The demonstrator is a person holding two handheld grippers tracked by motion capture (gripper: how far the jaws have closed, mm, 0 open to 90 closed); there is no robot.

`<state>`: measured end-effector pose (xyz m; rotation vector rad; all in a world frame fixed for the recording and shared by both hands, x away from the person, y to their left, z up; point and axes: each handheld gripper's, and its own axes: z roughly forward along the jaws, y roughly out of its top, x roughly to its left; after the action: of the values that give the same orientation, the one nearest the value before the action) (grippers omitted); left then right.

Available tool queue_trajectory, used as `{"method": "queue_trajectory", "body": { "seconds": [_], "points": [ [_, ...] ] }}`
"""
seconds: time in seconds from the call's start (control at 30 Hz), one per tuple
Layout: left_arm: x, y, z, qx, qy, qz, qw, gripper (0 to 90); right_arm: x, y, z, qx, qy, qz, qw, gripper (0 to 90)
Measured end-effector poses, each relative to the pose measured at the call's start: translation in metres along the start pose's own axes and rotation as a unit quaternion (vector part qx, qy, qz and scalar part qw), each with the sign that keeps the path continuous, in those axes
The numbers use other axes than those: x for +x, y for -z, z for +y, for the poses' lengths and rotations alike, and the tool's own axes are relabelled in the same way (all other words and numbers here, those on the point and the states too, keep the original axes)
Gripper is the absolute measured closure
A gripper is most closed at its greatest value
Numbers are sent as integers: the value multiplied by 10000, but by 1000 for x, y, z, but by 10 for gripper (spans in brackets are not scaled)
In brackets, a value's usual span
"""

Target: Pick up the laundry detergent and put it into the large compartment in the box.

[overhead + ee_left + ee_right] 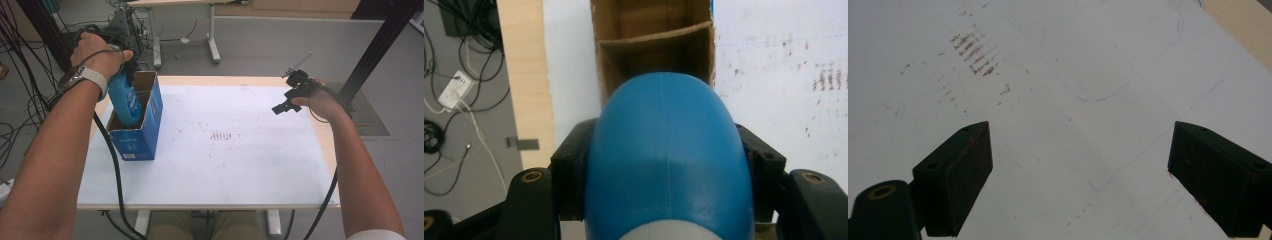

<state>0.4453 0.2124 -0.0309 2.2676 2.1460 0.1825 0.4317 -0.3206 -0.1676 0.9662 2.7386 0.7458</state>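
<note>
A blue bottle [125, 100] stands upright, partly down in the near compartment of a blue cardboard box [142, 137] at the table's left side. My left gripper [121, 75], mostly hidden under the hand, is shut on the bottle's upper part. In the left gripper view the bottle [669, 160] sits pressed between the two black jaws of the left gripper [666, 150], with the box's brown divider [654, 37] beyond it. My right gripper [284, 106] hangs over the table's far right part. There the right gripper [1078, 165] stands wide open with nothing between its jaws.
A white sheet [250, 165] with brown smudges [224, 136] covers the table. Its wooden rim [327, 150] shows at the right. Cables [20, 100] lie on the floor at the left, and another table's legs [212, 40] stand behind.
</note>
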Motion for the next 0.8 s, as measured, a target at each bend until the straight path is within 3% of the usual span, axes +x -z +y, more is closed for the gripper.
{"method": "queue_trajectory", "body": {
  "seconds": [0.27, 0.8],
  "points": [
    [-1, -13, -1, -66, -4, 36, 10000, 375, -2, 1, -3, -5, -28, -23, 10000, 107],
    [-3, -41, 5, 80, -49, 35, 9999, 374, -3, -3, -6, 60, -84, -7, 9999, 107]
  ]
}}
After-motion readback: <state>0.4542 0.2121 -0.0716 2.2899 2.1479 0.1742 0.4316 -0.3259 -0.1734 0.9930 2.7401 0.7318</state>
